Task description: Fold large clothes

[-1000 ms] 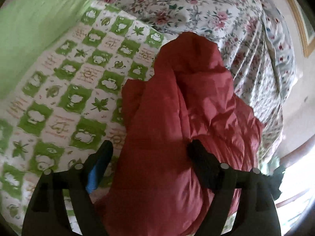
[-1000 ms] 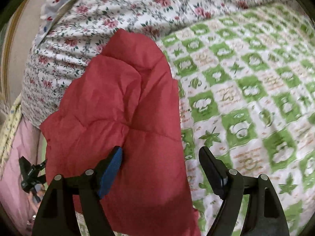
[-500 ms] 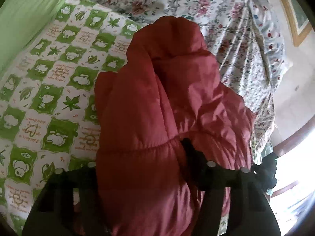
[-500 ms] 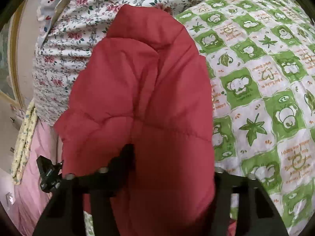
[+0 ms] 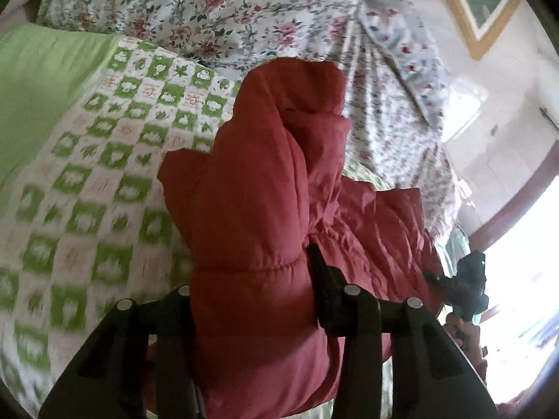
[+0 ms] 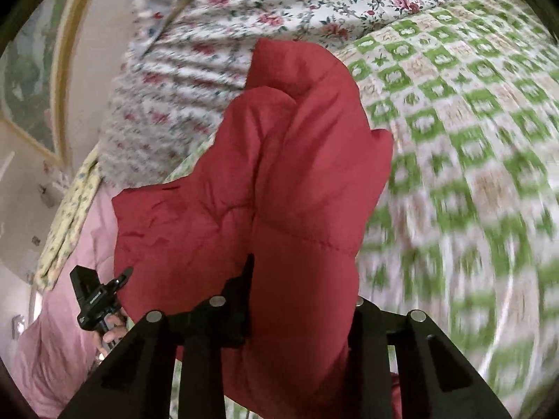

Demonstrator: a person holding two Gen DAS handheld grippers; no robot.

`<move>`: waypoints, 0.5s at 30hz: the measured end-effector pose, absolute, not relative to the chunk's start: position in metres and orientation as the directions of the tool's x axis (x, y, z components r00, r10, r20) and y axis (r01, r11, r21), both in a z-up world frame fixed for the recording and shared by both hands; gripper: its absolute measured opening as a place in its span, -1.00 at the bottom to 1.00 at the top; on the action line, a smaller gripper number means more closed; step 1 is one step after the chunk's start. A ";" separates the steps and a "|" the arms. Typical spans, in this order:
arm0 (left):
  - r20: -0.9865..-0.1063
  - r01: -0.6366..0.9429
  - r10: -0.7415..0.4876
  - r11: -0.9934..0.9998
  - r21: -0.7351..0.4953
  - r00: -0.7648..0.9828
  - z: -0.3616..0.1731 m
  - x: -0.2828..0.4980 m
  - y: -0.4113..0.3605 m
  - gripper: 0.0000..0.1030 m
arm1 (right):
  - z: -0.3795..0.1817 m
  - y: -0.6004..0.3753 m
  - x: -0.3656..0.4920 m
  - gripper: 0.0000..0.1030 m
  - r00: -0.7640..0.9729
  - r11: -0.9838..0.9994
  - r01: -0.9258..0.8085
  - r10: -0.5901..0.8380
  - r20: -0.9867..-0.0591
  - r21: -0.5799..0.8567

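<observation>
A puffy red padded jacket [image 5: 265, 181] hangs bunched above the bed. My left gripper [image 5: 255, 289] is shut on a thick fold of its edge; the fabric hides the left finger and bulges over the right one. In the right wrist view the same red jacket [image 6: 279, 181] fills the middle. My right gripper [image 6: 300, 293] is shut on another fold of it, and the fabric covers the right finger. The jacket's far end droops toward the bedding. Each gripper shows at the edge of the other's view.
The bed has a green-and-white checked quilt [image 5: 87, 192] and a floral duvet [image 5: 227, 10] heaped at the far end. A plain green sheet [image 5: 38, 80] lies at the left. A pink cover [image 6: 56, 331] hangs at the bed's side. A framed picture [image 5: 489, 3] hangs on the wall.
Both grippers were open over the jacket a second ago. They have closed on its folds and lifted it off the quilt; the view is moving.
</observation>
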State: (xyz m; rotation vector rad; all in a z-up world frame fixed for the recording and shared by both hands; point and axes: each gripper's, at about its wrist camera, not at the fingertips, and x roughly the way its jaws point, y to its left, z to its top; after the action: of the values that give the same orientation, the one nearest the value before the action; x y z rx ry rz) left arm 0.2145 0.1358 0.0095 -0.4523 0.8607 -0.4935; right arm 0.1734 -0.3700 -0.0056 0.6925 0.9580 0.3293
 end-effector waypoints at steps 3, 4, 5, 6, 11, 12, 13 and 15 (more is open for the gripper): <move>-0.586 0.229 -0.589 0.787 -0.574 0.557 0.012 0.168 0.148 -0.25 | -0.004 -0.363 0.132 -0.41 0.534 0.737 0.026 0.562 -0.632 0.676; -0.584 0.226 -0.591 0.784 -0.578 0.557 0.013 0.159 0.148 -0.25 | -0.005 -0.361 0.124 -0.41 0.530 0.732 0.025 0.568 -0.629 0.681; -0.578 0.222 -0.594 0.780 -0.586 0.560 0.012 0.144 0.152 -0.25 | -0.005 -0.360 0.111 -0.41 0.530 0.724 0.026 0.575 -0.624 0.689; -0.577 0.214 -0.595 0.776 -0.593 0.559 0.011 0.133 0.155 -0.25 | -0.006 -0.360 0.097 -0.41 0.531 0.717 0.029 0.579 -0.619 0.696; -0.579 0.192 -0.591 0.774 -0.604 0.561 0.005 0.093 0.160 -0.25 | -0.011 -0.358 0.054 -0.41 0.542 0.693 0.056 0.583 -0.605 0.719; -0.573 0.194 -0.592 0.772 -0.606 0.566 0.005 0.087 0.161 -0.25 | -0.012 -0.358 0.047 -0.41 0.546 0.693 0.057 0.581 -0.603 0.719; -0.570 0.197 -0.591 0.772 -0.604 0.570 0.004 0.082 0.161 -0.25 | -0.012 -0.357 0.043 -0.40 0.548 0.694 0.057 0.579 -0.604 0.717; -0.579 0.187 -0.571 0.787 -0.588 0.582 0.000 0.076 0.161 -0.25 | -0.016 -0.358 0.035 -0.39 0.553 0.694 0.070 0.571 -0.607 0.716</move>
State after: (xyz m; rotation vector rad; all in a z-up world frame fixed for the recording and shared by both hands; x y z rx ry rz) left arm 0.0757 0.1608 -0.0002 -0.5047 0.8405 -0.4653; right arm 0.0352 -0.3584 -0.0157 0.7677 0.9556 0.3331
